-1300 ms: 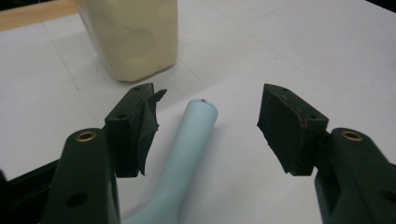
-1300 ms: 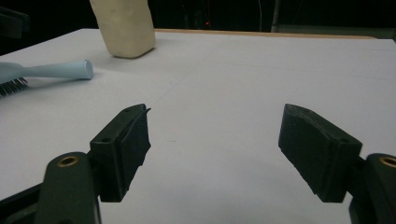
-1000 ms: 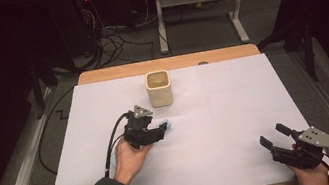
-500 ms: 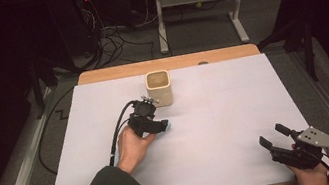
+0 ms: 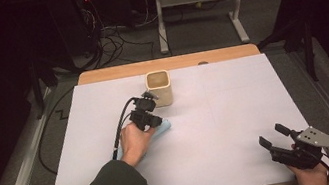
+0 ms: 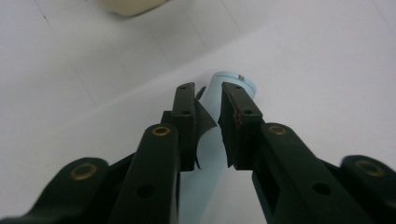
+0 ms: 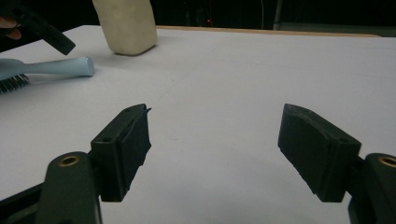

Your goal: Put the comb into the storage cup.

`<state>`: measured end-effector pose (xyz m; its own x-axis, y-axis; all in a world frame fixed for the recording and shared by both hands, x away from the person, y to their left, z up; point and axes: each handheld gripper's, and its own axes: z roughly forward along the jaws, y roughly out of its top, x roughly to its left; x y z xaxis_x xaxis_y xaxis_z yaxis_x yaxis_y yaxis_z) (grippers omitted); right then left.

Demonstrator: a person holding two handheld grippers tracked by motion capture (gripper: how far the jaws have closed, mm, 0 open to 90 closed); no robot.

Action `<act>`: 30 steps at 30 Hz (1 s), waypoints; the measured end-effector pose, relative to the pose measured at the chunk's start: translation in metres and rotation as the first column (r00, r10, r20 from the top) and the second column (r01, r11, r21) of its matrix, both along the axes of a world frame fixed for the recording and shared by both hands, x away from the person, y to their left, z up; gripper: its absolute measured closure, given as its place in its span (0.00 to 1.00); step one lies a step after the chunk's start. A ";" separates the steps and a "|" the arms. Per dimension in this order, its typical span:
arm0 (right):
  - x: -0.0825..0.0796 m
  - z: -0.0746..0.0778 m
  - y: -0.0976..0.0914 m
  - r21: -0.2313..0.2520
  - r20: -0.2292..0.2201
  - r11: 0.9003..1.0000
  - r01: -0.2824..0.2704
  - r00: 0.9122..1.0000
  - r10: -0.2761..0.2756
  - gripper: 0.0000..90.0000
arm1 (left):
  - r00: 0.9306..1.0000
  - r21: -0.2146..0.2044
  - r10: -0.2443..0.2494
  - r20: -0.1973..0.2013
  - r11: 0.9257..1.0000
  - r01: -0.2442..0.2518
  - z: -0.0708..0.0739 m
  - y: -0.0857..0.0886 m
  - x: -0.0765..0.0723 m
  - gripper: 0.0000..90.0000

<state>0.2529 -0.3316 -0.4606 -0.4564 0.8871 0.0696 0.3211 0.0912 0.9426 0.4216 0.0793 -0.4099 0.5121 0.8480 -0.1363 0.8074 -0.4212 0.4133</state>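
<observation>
A light blue brush [image 5: 161,127] lies on the white sheet in front of a cream square cup [image 5: 159,88]. My left gripper [image 5: 153,120] slants down over the brush. In the left gripper view its jaws have just been closing, and the handle [image 6: 209,140] fills the narrow gap between the pads of the left gripper [image 6: 209,88]. My right gripper [image 5: 272,135] rests at the front right, held in a hand. The right gripper [image 7: 217,119] stands open with nothing between its jaws. Its view shows the brush handle [image 7: 56,66] and the cup [image 7: 126,25] far off.
A white sheet [image 5: 236,111] covers the table, with a wooden strip [image 5: 113,73] bare along the back edge. A black cable [image 5: 120,127] trails from the left gripper. Table legs and cables stand on the dark floor behind.
My left hand has moved forward toward the cup, and its jaws have closed around the brush handle. The brush and the right gripper have stayed in place.
</observation>
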 end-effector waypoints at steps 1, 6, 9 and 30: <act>0.000 0.000 0.000 -0.001 0.000 1.000 0.001 1.000 -0.001 0.28 | 1.000 0.006 0.003 -0.006 1.000 -0.003 -0.001 0.000 0.002 0.87; 0.000 0.000 0.000 -0.002 0.000 1.000 -0.001 1.000 0.001 0.28 | 1.000 0.006 0.025 -0.017 1.000 -0.025 -0.006 -0.002 0.006 0.92; 0.001 0.000 0.000 -0.003 -0.003 1.000 -0.003 1.000 0.003 0.28 | 1.000 0.003 0.026 -0.016 1.000 -0.025 -0.006 -0.003 0.006 0.94; 0.001 -0.001 0.001 -0.006 -0.003 1.000 -0.005 1.000 0.005 0.29 | 0.998 0.011 0.028 -0.059 1.000 -0.028 -0.012 -0.005 0.009 0.99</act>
<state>0.2540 -0.3309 -0.4612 -0.4606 0.8852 0.0660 0.3234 0.0981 0.9412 0.4309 0.0738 -0.4223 0.4795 0.8634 -0.1570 0.8418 -0.4020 0.3602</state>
